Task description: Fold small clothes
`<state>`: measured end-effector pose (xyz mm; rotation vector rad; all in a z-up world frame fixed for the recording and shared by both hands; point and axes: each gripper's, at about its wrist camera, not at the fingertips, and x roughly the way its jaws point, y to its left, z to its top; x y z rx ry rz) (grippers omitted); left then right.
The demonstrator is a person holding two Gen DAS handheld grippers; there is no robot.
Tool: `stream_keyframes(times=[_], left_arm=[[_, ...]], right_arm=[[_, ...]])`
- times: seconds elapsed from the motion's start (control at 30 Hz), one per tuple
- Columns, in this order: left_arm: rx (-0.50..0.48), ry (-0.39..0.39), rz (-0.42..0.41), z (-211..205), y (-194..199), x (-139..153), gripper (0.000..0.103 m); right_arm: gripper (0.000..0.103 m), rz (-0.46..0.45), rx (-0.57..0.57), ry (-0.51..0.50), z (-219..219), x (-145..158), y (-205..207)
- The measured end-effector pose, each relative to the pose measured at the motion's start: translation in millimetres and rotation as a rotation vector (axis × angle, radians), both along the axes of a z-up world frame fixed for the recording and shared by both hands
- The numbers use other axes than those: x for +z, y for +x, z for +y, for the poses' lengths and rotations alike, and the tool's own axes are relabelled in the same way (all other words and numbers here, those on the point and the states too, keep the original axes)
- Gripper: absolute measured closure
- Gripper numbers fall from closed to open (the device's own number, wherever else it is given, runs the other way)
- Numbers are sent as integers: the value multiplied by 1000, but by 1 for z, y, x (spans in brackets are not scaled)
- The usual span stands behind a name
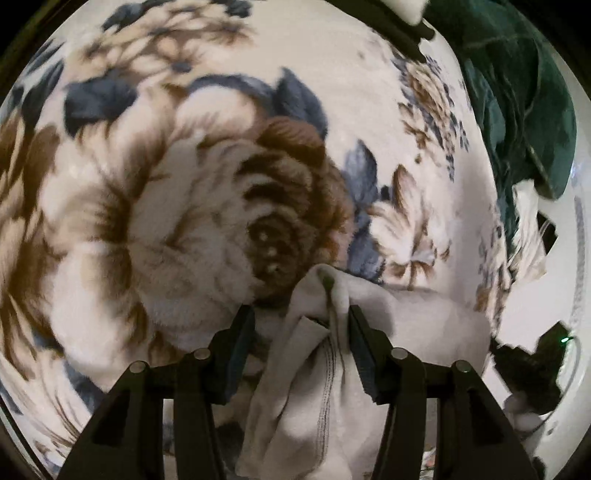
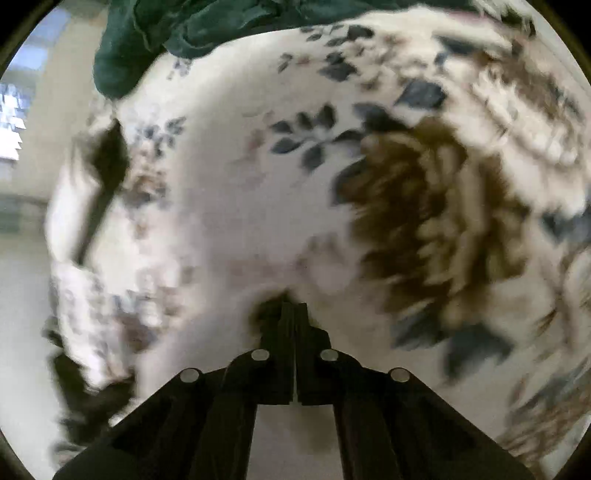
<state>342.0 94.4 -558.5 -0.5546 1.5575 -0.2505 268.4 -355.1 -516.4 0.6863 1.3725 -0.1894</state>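
Note:
A small pale grey-white garment with stitched seams lies bunched between the jaws of my left gripper. The jaws stand apart, so it is open, with the cloth's bunched top edge between the fingertips and resting against the right finger. The garment lies on a fleece blanket with brown and blue flowers. My right gripper is shut with its fingers pressed together, nothing visible between them, low over the same blanket. The right wrist view is motion-blurred.
A dark green cloth lies at the blanket's far right edge; it also shows at the top of the right wrist view. A dark object sits by the blanket's right side. White floor lies left of the blanket.

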Motion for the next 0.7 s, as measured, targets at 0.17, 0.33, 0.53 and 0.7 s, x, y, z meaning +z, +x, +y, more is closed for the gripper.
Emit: stream_keyframes(times=[0.17, 0.33, 0.53, 0.7], left_arm=[[38, -57, -48, -2, -7, 32, 56], [-23, 2, -68, -23, -19, 37, 56], [-58, 11, -51, -28, -23, 20, 56], [-72, -7, -57, -25, -26, 16, 54]], right_arm=[[99, 55, 19, 256, -11, -3, 0], [45, 45, -78, 314, -15, -6, -8], [45, 69, -81, 447, -4, -30, -16], [98, 4, 31, 138, 11, -5, -18]])
